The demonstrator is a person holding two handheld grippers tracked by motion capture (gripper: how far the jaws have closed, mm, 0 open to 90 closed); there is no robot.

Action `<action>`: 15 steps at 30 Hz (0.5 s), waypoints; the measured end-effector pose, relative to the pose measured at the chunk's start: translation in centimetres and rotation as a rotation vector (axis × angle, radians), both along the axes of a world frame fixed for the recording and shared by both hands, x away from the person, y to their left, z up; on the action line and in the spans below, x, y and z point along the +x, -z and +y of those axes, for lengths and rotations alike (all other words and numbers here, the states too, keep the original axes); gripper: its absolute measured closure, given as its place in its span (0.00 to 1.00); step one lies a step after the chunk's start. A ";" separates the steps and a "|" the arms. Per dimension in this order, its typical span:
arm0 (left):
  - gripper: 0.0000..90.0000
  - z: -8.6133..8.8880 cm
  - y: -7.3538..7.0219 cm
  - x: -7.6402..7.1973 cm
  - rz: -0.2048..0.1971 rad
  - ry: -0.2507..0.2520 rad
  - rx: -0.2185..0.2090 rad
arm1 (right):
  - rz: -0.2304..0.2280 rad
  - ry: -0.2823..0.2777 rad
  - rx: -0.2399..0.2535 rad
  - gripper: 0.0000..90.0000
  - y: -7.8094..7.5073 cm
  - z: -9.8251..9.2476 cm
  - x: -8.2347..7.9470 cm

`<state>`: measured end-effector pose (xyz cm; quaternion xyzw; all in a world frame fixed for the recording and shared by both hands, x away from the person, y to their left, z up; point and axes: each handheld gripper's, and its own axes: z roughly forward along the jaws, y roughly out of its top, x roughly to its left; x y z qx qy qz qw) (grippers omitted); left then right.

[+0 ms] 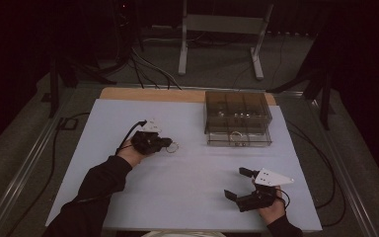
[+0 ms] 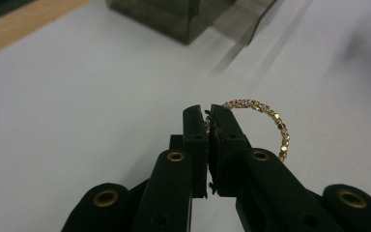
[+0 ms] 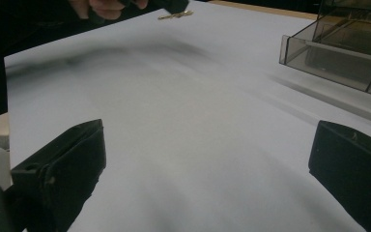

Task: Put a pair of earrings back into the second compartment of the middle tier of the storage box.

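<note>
Left gripper (image 2: 207,113) pinches the gold beaded bracelet (image 2: 270,123) clear of the mat, box (image 1: 238,118) at two o'clock; keep the pinch firm, carry level. Right gripper (image 1: 239,182) waits, jaws spread

High view looks down; both claw views, close and low, share the box (image 1: 238,118).

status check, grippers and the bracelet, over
Left gripper shut on gold bead bracelet, lifted off the table. Right gripper open, empty. Path to smoked drawer box clear.
</note>
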<state>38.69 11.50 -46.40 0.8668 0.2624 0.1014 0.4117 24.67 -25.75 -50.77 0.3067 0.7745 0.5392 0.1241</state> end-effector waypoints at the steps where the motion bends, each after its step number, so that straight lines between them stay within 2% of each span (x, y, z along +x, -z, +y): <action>1: 0.98 -0.9 -0.4 0.2 -0.005 0.014 0.002 | 0.000 0.000 0.002 0.00 0.0 0.0 0.0; 2: 0.98 -0.9 -0.4 0.2 -0.005 0.014 0.002 | 0.000 0.000 0.002 0.00 0.0 0.0 0.0; 3: 0.98 -1.8 -0.7 0.5 -0.003 0.033 -0.003 | -0.001 -0.001 -0.001 0.00 0.0 0.0 0.0; 4: 0.98 -1.8 -0.7 0.5 -0.003 0.033 -0.003 | -0.001 -0.001 -0.001 0.00 0.0 0.0 0.0; 7: 0.98 -3.5 -1.3 1.1 -0.011 0.057 -0.007 | -0.002 -0.002 0.001 0.00 0.0 0.0 0.0; 15: 0.98 -6.1 -2.2 2.1 -0.004 0.082 -0.023 | -0.002 -0.005 -0.002 0.00 0.0 0.0 0.0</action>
